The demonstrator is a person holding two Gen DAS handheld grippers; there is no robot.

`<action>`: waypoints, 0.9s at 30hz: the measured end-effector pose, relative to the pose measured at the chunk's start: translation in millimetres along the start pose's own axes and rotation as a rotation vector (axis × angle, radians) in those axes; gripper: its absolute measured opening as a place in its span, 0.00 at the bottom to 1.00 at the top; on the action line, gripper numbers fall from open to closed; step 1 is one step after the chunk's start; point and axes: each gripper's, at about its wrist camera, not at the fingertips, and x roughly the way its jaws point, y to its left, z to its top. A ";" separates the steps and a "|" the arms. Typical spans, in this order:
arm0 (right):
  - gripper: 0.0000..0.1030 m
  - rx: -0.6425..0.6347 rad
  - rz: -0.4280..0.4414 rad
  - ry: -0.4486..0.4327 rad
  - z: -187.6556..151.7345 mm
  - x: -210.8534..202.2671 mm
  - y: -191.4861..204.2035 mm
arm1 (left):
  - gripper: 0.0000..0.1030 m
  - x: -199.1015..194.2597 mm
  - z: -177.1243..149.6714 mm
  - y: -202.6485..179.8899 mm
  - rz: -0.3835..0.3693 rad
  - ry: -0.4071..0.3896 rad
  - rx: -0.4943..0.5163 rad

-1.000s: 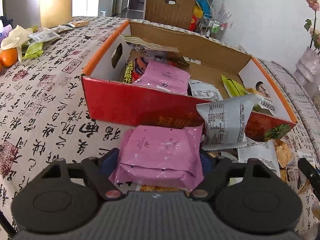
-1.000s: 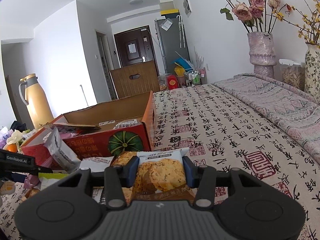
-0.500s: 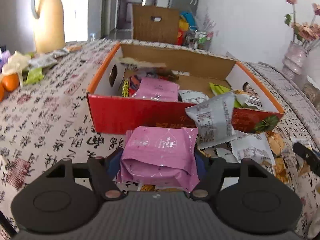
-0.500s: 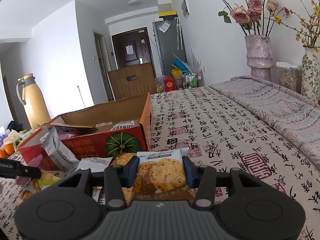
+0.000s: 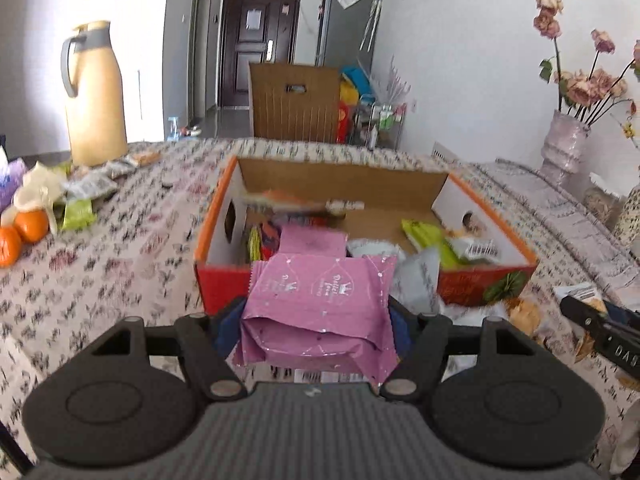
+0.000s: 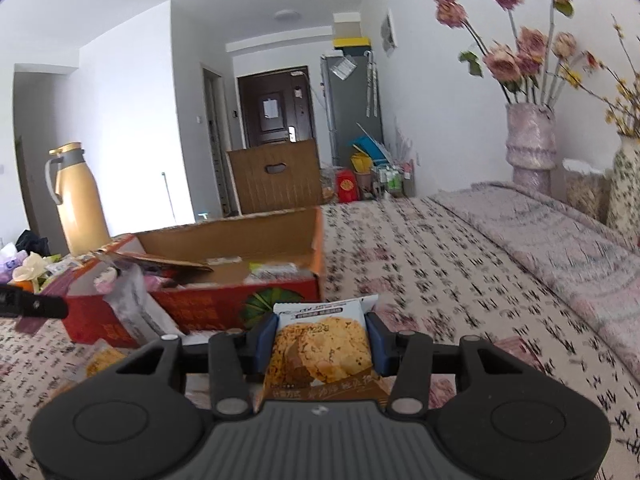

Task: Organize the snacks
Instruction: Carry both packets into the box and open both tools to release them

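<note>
My left gripper [image 5: 316, 320] is shut on a pink snack packet [image 5: 320, 304] and holds it raised in front of the red cardboard box [image 5: 224, 284]. The open box holds several snack packets, among them another pink one [image 5: 312, 240] and a green one [image 5: 424, 232]. My right gripper [image 6: 320, 340] is shut on a white cookie packet [image 6: 320, 348], held above the table just right of the box's [image 6: 192, 308] front corner. The right gripper's finger also shows at the right edge of the left wrist view [image 5: 600, 320].
Loose packets [image 5: 524, 312] lie by the box's right front. A grey packet [image 5: 416, 280] leans on its front wall. Oranges [image 5: 20, 232], small packets and a yellow jug [image 5: 94, 96] stand at the left. Flower vases [image 6: 530, 140] stand at the right.
Both grippers have risen with their packets. The left now sees over the box wall into the box. The right has lifted slightly, still beside the box corner.
</note>
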 end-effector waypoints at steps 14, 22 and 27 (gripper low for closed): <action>0.45 -0.115 0.075 -0.061 57.1 27.2 67.6 | 0.69 12.3 57.1 -18.4 -0.034 -0.110 0.008; 0.45 -0.105 0.065 -0.051 79.6 63.5 80.5 | 0.69 43.8 72.6 -24.6 -0.017 -0.121 -0.025; 0.45 -0.091 0.047 -0.028 83.4 91.9 82.4 | 0.69 67.2 71.5 -21.7 0.016 -0.107 -0.034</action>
